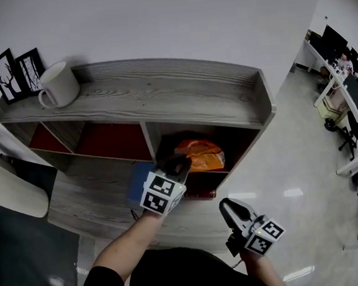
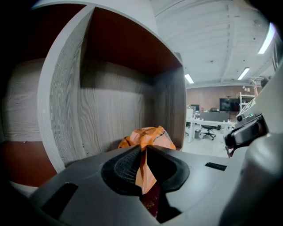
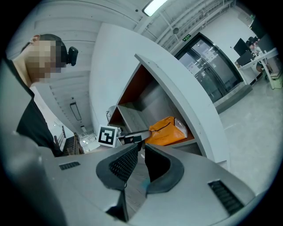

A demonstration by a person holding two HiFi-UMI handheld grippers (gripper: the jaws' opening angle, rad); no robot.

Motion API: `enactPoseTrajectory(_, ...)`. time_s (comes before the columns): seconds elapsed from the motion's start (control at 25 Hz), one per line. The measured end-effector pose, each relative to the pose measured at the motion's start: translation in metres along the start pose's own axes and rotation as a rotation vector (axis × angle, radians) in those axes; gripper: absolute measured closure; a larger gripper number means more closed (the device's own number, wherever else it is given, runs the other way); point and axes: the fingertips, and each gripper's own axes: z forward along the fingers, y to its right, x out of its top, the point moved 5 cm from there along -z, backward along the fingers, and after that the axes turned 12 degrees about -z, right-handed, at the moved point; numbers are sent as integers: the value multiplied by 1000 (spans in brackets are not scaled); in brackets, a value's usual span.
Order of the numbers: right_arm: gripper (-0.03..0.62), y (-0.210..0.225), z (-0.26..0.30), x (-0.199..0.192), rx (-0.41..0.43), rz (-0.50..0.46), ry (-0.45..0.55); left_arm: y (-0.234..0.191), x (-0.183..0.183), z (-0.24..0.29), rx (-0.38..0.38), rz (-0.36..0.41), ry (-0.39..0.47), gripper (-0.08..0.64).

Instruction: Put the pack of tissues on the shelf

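Orange wrapping marked the pack of tissues (image 1: pixel 199 156) in the head view. It lay in the right-hand compartment just under the top board of the grey wood-grain shelf (image 1: pixel 162 91). The left gripper (image 1: pixel 179 164) reached into that compartment's mouth, its tip at the pack's near left side. The right gripper (image 1: pixel 231 208) hung nearer and further right, apart from the shelf. A white mug (image 1: pixel 57 85) and two framed pictures (image 1: pixel 17 72) stood at the far left of the top board.

In the left gripper view the jaws were pinched together on a fold of the orange wrapper (the bulk of the pack sat just beyond the tips, inside the compartment).

In the right gripper view the jaws met at their tips with nothing between them. Beyond them the pack rested in its compartment, with the left gripper's tip against it.
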Motion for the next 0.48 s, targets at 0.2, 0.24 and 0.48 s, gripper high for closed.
enactPoseTrajectory(0.2, 571, 1, -1, -1, 4, 7, 1, -3, -1, -5, 46, 15, 16, 390)
enactPoseTrajectory(0.24, 571, 1, -2, -1, 4, 7, 1, -2, -1, -7, 50, 12, 19, 388)
enactPoseTrajectory(0.48, 571, -5, 1, 0, 23, -3, -3, 7, 0, -30, 39, 4, 56, 388)
